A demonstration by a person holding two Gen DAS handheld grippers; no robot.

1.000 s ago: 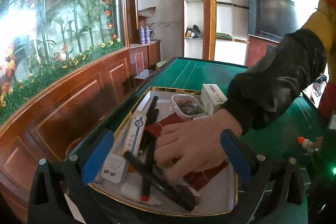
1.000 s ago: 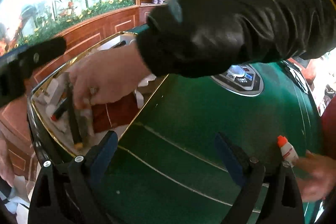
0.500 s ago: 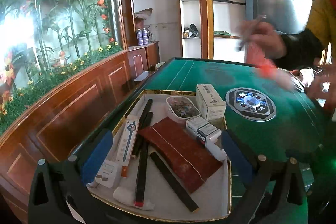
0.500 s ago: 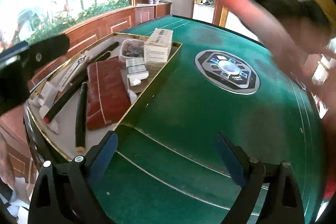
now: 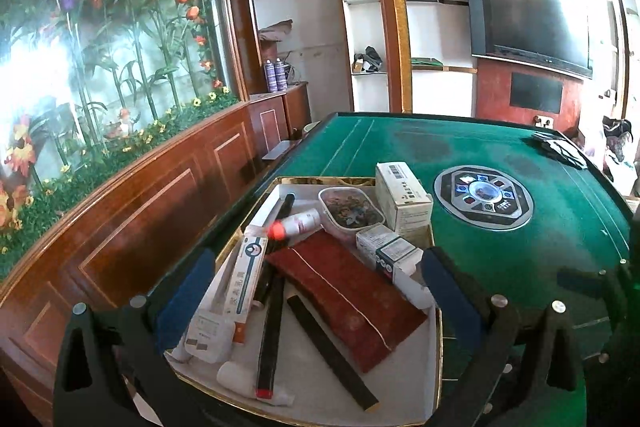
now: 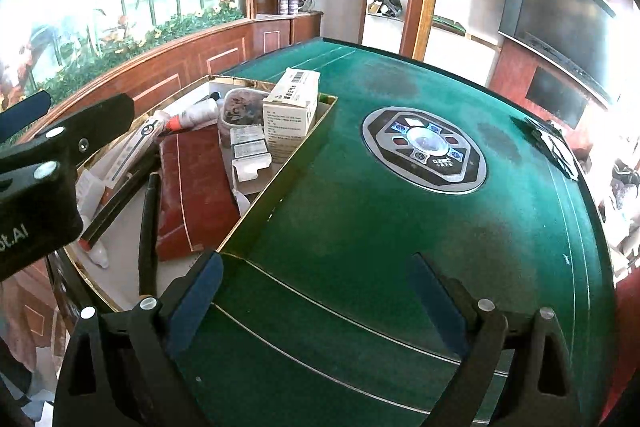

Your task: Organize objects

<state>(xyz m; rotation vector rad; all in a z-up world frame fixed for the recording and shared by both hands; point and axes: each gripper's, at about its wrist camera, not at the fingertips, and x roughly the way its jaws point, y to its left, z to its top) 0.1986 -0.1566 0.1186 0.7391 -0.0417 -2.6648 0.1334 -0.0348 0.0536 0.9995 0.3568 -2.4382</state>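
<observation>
**Crowded tray, both grippers empty**

The tray (image 5: 436,367) sits at the near left corner of the green table (image 5: 520,267), and everything to be organized lies inside it. The likeliest slip, I judge, is a finger catching the gold rim or knocking the upright white box (image 5: 402,197), since things overlap closely. The small bottle (image 5: 298,223) rests across a black stick (image 5: 272,331) and could roll. The red pouch (image 5: 346,301) lies in the middle, with a plastic tub (image 5: 350,207) of small bits behind it and a long carton (image 5: 246,287) on the left. The left gripper (image 5: 316,303) hangs wide over the tray; the right gripper (image 6: 316,303) is wide over bare felt.
</observation>
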